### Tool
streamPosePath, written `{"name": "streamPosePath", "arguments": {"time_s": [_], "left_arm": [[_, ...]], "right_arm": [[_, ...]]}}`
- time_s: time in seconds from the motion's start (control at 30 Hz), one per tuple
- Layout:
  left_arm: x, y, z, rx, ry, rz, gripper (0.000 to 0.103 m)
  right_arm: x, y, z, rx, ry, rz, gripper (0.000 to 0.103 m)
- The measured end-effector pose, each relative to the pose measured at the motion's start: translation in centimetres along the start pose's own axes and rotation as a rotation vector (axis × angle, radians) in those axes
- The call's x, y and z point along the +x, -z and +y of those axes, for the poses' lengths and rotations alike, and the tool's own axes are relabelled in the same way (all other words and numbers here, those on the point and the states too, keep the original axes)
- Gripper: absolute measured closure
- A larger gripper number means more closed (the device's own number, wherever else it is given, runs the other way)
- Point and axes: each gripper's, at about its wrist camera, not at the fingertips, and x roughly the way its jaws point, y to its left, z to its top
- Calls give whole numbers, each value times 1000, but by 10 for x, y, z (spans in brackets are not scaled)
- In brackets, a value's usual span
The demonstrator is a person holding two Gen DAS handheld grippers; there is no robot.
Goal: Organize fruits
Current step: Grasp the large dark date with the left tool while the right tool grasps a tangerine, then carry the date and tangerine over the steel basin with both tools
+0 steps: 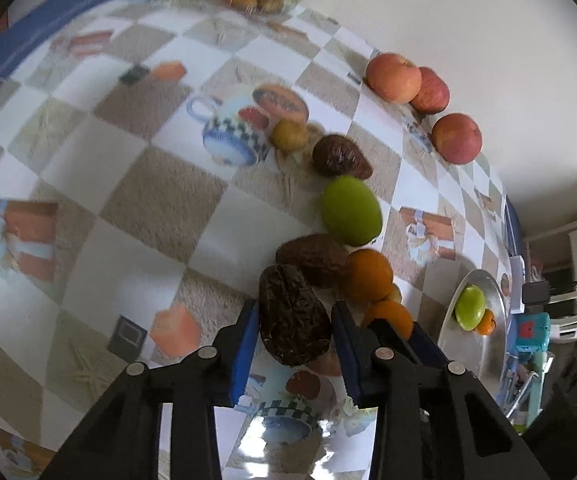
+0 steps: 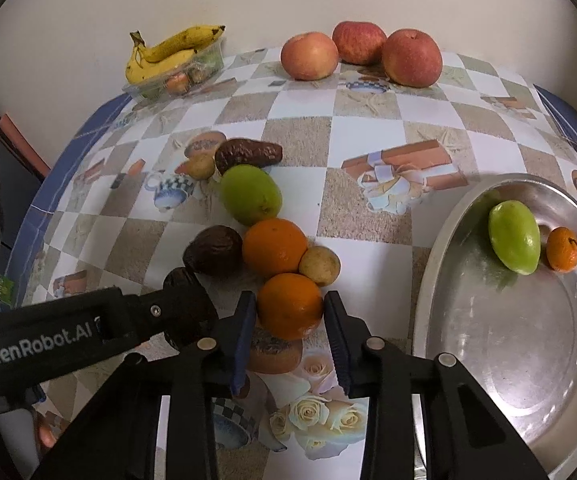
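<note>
A dark, wrinkled, oblong fruit (image 1: 294, 316) sits between the blue-padded fingers of the left tongs (image 1: 294, 320), which close around it; from the right wrist view the same tongs (image 2: 184, 304) reach in low from the left, their body marked GenRobot.AI. The right tongs (image 2: 290, 312) frame a smooth, round orange (image 2: 290, 306), pads just beside its skin on both sides; whether they press it I cannot tell. Behind it lie a second orange (image 2: 274, 248), a small matte tan fruit (image 2: 319, 266), another dark wrinkled fruit (image 2: 213, 250), a glossy green oval fruit (image 2: 250, 194) and a brown elongated one (image 2: 248, 153), all clustered and touching in a loose row. Three red-blushed apples (image 2: 360, 54) stand at the far edge by the pale wall, and bananas (image 2: 168, 54) rest on a clear plastic tray (image 2: 204, 66). The surface (image 2: 368, 128) wears a glossy checkered oilcloth printed with cups and gift boxes. At right, a shiny metal plate (image 2: 508, 340) holds a green fruit (image 2: 514, 236) and a small mandarin (image 2: 563, 249)
</note>
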Motion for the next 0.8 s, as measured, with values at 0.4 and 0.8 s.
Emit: {"name": "streamPosePath", "arguments": {"time_s": [0.4,0.8], "left_arm": [[-16,-4,-38,123,-2,-110,64],[-10,33,-108,376,-12,-139,64]], "right_arm": [[-41,-11,-29,94,13,-111,67],[-77,-7,-114,276,218,-133,67]]}}
